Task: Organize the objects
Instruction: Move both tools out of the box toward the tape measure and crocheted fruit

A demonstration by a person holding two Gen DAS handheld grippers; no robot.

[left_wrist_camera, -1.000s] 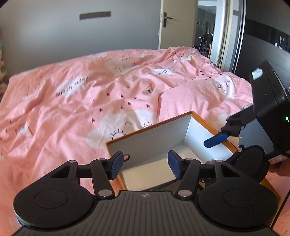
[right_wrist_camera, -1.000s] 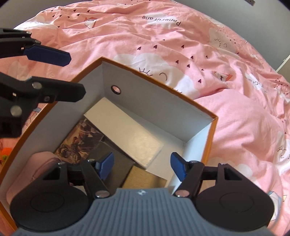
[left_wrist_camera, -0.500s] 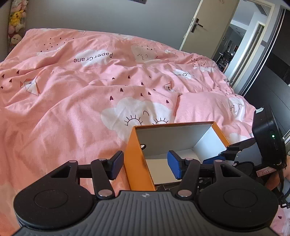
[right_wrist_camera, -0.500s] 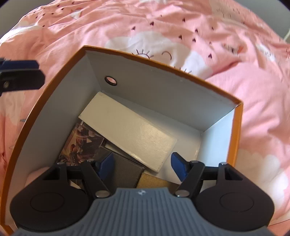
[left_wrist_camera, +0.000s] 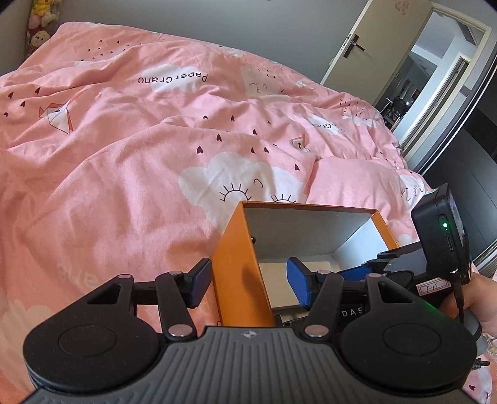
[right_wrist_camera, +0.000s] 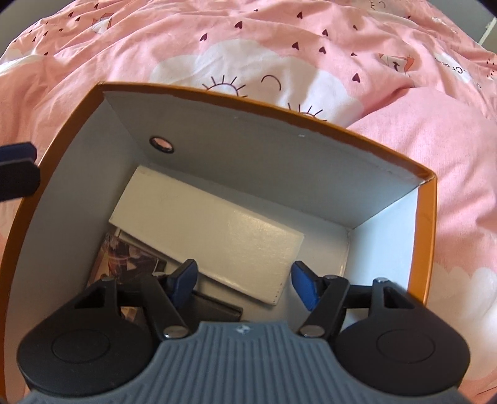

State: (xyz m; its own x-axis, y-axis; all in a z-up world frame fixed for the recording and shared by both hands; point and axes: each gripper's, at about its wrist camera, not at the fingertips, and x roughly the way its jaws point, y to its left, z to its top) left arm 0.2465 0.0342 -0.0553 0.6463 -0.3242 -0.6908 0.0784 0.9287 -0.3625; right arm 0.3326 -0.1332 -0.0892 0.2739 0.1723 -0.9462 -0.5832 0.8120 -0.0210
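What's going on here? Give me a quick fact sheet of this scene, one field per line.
Setting: pink duvet on a bed
Container: orange box, open, white inside
Contents: white flat box on top; picture card and dark wallet-like item beneath
Left gripper: open, straddling the box's wall
Right gripper: open, above the contents, holding nothing

Home bedroom. Bed (left_wrist_camera: 124, 192) filling most of frame under pink duvet (left_wrist_camera: 192, 149) with cloud and heart print, plush toys (left_wrist_camera: 40, 18) upper left, grey wall, open door (left_wrist_camera: 348, 40) upper right onto another room.
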